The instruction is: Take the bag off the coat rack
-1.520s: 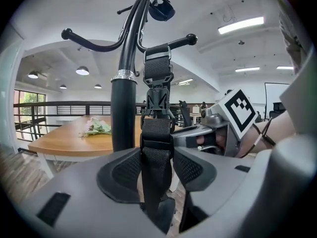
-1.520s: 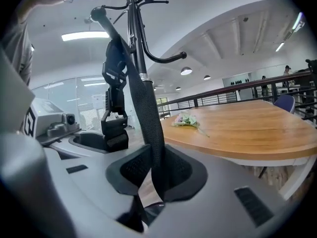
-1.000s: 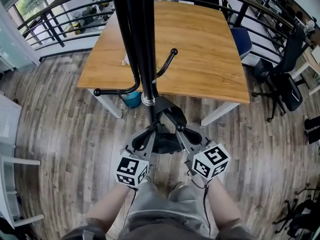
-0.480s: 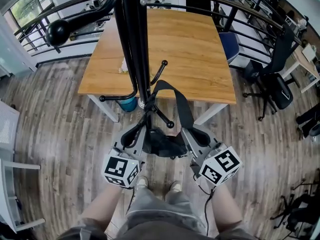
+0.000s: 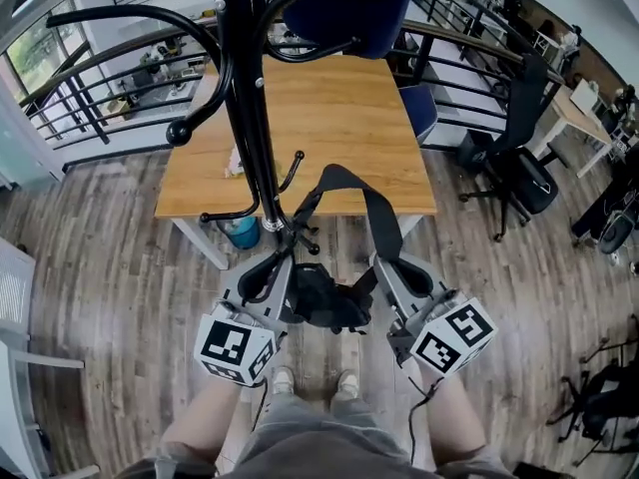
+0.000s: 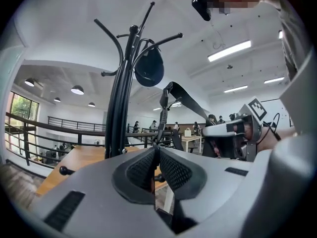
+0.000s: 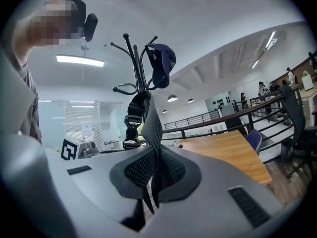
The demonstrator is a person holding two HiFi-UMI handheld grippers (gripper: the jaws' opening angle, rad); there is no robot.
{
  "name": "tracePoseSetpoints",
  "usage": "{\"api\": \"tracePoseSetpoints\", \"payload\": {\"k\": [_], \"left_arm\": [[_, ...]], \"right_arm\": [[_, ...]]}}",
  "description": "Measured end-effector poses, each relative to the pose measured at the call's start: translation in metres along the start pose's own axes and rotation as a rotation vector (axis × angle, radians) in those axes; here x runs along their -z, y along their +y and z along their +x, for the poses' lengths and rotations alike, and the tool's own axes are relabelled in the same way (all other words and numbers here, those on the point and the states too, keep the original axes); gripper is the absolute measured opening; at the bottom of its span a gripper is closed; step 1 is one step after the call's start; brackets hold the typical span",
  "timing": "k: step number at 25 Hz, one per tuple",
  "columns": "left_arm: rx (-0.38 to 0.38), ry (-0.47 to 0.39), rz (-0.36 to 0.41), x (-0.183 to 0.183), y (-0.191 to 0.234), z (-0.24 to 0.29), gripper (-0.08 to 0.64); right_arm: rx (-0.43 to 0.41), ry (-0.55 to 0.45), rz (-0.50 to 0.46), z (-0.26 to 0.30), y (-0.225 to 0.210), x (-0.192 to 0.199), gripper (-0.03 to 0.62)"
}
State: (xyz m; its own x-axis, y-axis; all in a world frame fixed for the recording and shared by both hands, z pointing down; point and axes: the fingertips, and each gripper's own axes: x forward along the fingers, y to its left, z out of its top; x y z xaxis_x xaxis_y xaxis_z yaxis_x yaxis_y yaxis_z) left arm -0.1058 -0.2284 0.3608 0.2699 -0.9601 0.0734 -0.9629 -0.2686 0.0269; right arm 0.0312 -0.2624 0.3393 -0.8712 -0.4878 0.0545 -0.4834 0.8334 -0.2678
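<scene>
A black bag (image 5: 322,302) hangs low between my two grippers, just above the person's feet. Its wide black strap (image 5: 371,206) loops up to the right of the black coat rack pole (image 5: 245,118). My left gripper (image 5: 287,257) is shut on the left run of the strap (image 6: 165,99), close by the rack's lower hooks (image 5: 293,163). My right gripper (image 5: 380,262) is shut on the right run of the strap (image 7: 151,120). Whether the strap still touches a hook I cannot tell. A dark blue cap (image 5: 344,8) hangs on an upper hook.
A wooden table (image 5: 339,118) stands right behind the rack, with a blue bin (image 5: 243,233) under its near left corner. Office chairs (image 5: 514,173) and a black railing (image 5: 120,98) lie beyond. The rack's long curved arms (image 5: 190,118) reach out to the left.
Both grippers have drawn the strap up and to the right, away from the pole, so the loop now stands open beside it. The bag has come up with them.
</scene>
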Motion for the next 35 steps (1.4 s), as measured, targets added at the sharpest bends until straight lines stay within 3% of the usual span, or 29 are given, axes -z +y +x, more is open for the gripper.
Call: {"api": "tracePoseSetpoints", "payload": {"k": [11,20,30,35], "left_arm": [[0.193,-0.064,0.010,-0.077,-0.055,0.022,0.038],[0.412,-0.112,0.012,-0.111,-0.123,0.044,0.038],[0.679,-0.103,0.013,-0.107,-0.219,0.066,0.038],[0.743,-0.047,0.018,-0.077,-0.255,0.064,0.038]], "right_arm": [[0.182,-0.074,-0.179,-0.076,0.017,-0.074,0.032],[0.383,-0.121,-0.192,-0.155,0.012,-0.106,0.032],[0.635,-0.122,-0.176,-0.237,-0.001,-0.095,0.032],[0.723,-0.118,-0.107,-0.277,-0.010,-0.063,0.032]]}}
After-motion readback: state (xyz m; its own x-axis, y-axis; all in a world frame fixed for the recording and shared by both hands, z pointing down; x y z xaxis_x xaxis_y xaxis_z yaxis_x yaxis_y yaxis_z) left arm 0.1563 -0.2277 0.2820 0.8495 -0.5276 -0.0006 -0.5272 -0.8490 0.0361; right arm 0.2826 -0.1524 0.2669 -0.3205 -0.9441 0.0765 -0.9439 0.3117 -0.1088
